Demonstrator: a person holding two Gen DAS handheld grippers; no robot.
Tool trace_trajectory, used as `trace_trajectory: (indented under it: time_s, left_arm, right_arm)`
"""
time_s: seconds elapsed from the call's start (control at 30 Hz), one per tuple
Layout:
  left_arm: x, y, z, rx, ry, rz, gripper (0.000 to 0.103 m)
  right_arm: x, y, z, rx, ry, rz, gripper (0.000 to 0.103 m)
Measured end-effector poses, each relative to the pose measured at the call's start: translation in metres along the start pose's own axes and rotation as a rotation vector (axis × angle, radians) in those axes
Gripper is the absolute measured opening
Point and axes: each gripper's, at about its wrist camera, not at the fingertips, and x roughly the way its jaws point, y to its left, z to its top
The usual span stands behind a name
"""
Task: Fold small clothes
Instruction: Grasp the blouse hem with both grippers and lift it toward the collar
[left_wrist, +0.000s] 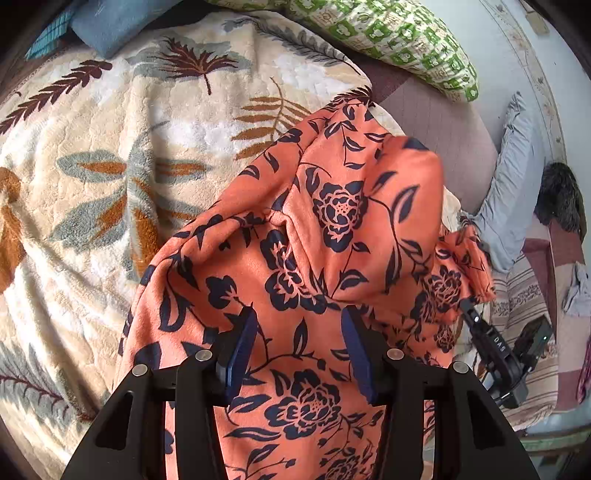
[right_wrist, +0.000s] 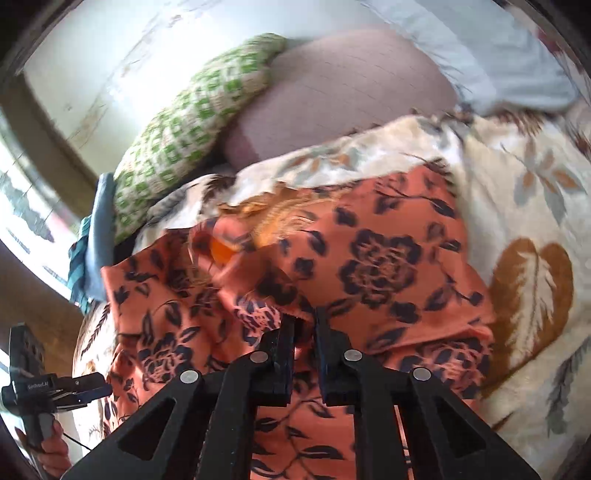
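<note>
The floral garment (left_wrist: 325, 236) lies on the blanket (left_wrist: 110, 166) covering the bed; behind it lies a pillow (left_wrist: 388, 33), beside a cushion (left_wrist: 443, 122).

White letters "DAS" stand on the right gripper (left_wrist: 466, 306); the small label on the left gripper (right_wrist: 99, 387) is too blurred to read.

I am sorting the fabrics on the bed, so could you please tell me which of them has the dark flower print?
The orange garment lying under the left gripper: dark navy roses on orange. The blanket beneath has brown and grey leaves; the pillow is green-and-cream patterned.
</note>
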Motion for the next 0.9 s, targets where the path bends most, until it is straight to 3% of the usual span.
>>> trace_trajectory:
  time_s: [0.1, 0.13, 0.17, 0.23, 0.43, 0.53, 0.6, 0.63, 0.67, 0.77, 0.9]
  left_arm:
    - [0.017, 0.005, 0.015, -0.076, 0.006, -0.058, 0.047]
    - [0.024, 0.006, 0.02, -0.106, 0.01, -0.079, 0.047]
    - [0.031, 0.007, 0.024, -0.13, 0.018, -0.095, 0.047]
    - [0.048, 0.006, 0.029, -0.158, 0.036, -0.107, 0.047]
    - [0.08, 0.002, 0.032, -0.16, 0.061, -0.089, 0.049]
    - [0.083, 0.001, 0.036, -0.189, 0.035, -0.08, 0.045]
    - [0.077, -0.003, 0.037, -0.188, -0.009, -0.057, 0.012]
    - [0.073, -0.006, 0.039, -0.189, -0.023, -0.073, 0.007]
    - [0.068, -0.009, 0.041, -0.188, -0.041, -0.092, 0.007]
    - [0.039, -0.024, 0.058, -0.174, -0.134, -0.102, 0.006]
    - [-0.003, -0.033, 0.086, -0.183, -0.273, -0.113, 0.007]
  right_arm:
    - [-0.008, -0.037, -0.004, 0.114, 0.002, 0.03, 0.014]
    - [-0.009, -0.046, -0.006, 0.151, 0.005, 0.058, 0.022]
    - [-0.01, -0.052, -0.009, 0.182, 0.007, 0.081, 0.038]
    - [-0.009, -0.06, -0.012, 0.218, 0.01, 0.109, 0.052]
    - [0.017, -0.065, -0.009, 0.296, 0.045, 0.214, 0.052]
    - [0.038, -0.058, -0.007, 0.32, 0.074, 0.195, 0.052]
    - [0.05, -0.051, -0.005, 0.315, 0.094, 0.19, 0.045]
    - [0.054, -0.045, -0.001, 0.292, 0.109, 0.164, 0.02]
    - [0.055, -0.041, 0.005, 0.277, 0.118, 0.166, 0.005]
    - [0.037, -0.023, 0.043, 0.285, 0.053, 0.242, 0.005]
    - [-0.028, 0.012, 0.108, 0.204, -0.185, 0.323, 0.004]
